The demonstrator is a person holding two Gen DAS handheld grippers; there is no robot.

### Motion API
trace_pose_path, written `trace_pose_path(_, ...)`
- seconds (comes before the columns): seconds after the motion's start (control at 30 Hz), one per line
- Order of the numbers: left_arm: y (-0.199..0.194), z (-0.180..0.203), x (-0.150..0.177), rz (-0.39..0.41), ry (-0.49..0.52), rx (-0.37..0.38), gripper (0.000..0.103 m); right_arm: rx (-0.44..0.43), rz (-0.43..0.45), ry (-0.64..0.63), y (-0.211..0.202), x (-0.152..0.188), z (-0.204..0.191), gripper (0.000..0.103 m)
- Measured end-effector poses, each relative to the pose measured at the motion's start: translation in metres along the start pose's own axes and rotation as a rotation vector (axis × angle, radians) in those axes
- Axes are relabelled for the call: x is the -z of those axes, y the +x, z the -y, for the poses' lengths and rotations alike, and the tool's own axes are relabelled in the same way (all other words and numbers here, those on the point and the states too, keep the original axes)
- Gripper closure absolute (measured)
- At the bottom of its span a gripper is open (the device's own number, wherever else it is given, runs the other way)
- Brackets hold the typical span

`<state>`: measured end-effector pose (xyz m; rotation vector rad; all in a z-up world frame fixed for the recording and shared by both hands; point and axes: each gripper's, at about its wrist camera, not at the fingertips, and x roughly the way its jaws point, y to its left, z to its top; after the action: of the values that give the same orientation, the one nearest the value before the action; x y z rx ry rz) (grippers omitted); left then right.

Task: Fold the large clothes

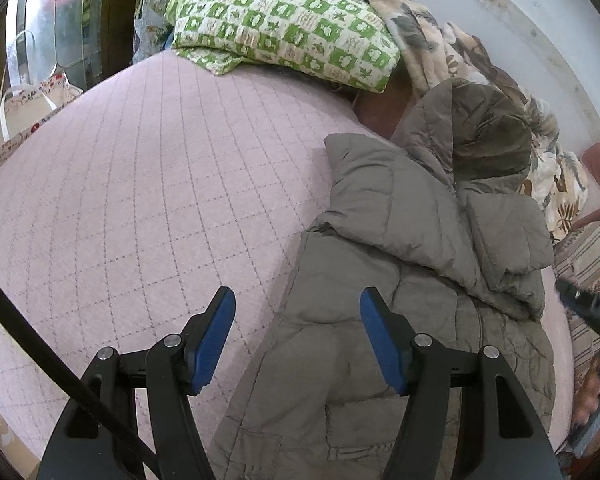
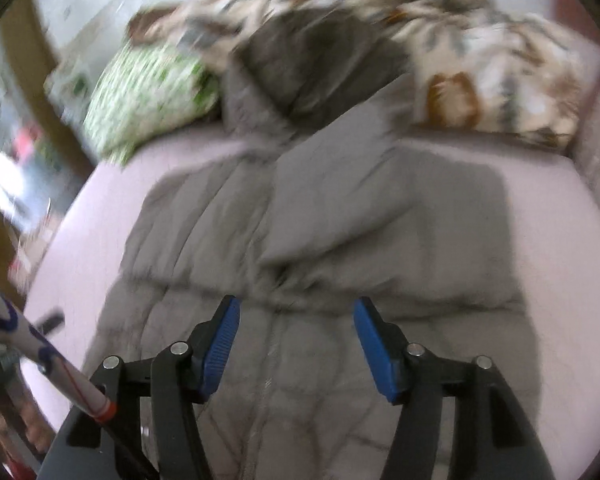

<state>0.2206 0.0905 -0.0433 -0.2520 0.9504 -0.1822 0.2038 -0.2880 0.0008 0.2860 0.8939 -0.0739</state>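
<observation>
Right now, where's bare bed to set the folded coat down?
Biggest free patch: pink quilted cover between the grey puffer coat and the green checked pillow. A smaller strip lies on the coat's other side. Crowded: the head end, where the pillow, floral blanket and coat's hood bunch together.

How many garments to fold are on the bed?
1: a grey puffer coat lying on the pink quilted bed cover, hood toward the floral blanket. Others could be hidden in that blanket pile; cannot tell.
</observation>
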Motion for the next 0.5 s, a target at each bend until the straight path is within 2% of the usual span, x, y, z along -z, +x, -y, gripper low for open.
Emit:
trace_pose_path(0.03, 0.001, -0.001, -0.001, -0.005, -0.008, 0.003, 0.039, 0.034, 0.027, 0.042, -0.002, -0.006, 0.01, 0.057)
trace_pose_path(0.1, 0.002, -0.005, -0.002, -0.008, -0.018, 0.003, 0.039, 0.1, 0.056, 0.115, 0.001, -0.017, 0.027, 0.072)
trace_pose_path(0.17, 0.002, -0.007, -0.004, -0.006, -0.024, -0.002, 0.039, 0.226, 0.097, 0.22, 0.012, -0.028, 0.052, 0.073)
trace_pose_path(0.23, 0.002, -0.009, -0.006, 0.002, -0.027, -0.014, 0.039, 0.279, 0.093, 0.363, 0.029, -0.033, 0.079, 0.073)
trace_pose_path(0.3, 0.003, -0.011, -0.008, 0.004, -0.027, -0.023, 0.039, 0.232, 0.049, 0.514, 0.049, -0.031, 0.105, 0.074)
trace_pose_path(0.37, 0.006, -0.011, -0.01, -0.002, -0.025, -0.025, 0.039, 0.148, 0.007, 0.599, 0.068, -0.032, 0.114, 0.075)
trace_pose_path(0.4, 0.008, -0.011, -0.01, -0.007, -0.023, -0.024, 0.039, 0.11, 0.005, 0.602, 0.074, -0.034, 0.11, 0.076)
trace_pose_path(0.5, 0.01, -0.01, -0.013, -0.016, -0.019, -0.018, 0.039, 0.046, 0.008, 0.497, 0.08, -0.046, 0.073, 0.076)
